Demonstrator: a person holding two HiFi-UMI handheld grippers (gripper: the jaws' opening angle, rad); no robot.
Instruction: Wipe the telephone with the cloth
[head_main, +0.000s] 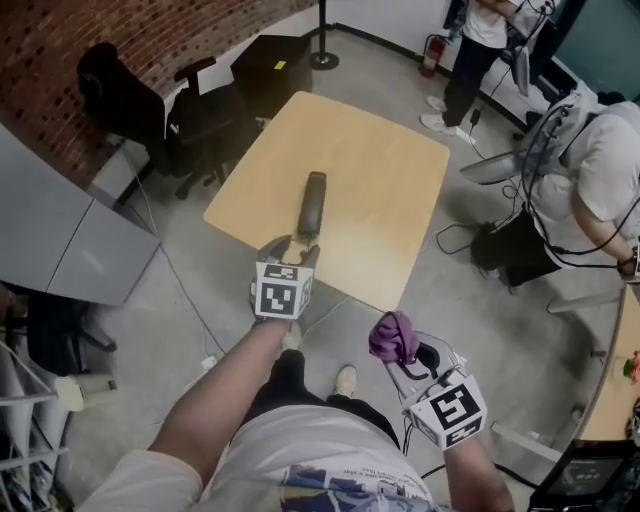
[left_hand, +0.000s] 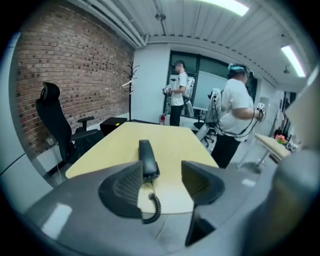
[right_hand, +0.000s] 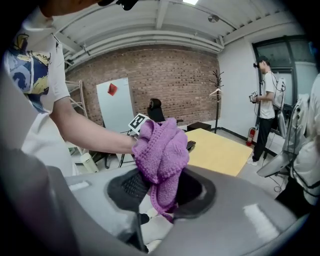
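Count one telephone (head_main: 312, 203), one purple cloth (head_main: 394, 337), one table (head_main: 390, 170), two grippers, and two onlookers: one onlooker in dark trousers (head_main: 468, 62) at 1 o'clock, one onlooker in a white top (head_main: 600, 170) at 3 o'clock. Find the telephone lying flat mid-table. Note the left gripper (head_main: 291, 250) at its 6 o'clock end, spread, clamping nothing. Note the right gripper (head_main: 400, 355) at 4 o'clock, off the table, pinching the cloth. Catch the coiled cord (left_hand: 152, 207) past the table edge in the left gripper view alone.

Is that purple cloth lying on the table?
No, the purple cloth is pinched in the right tongs, held up in the air away from the table.
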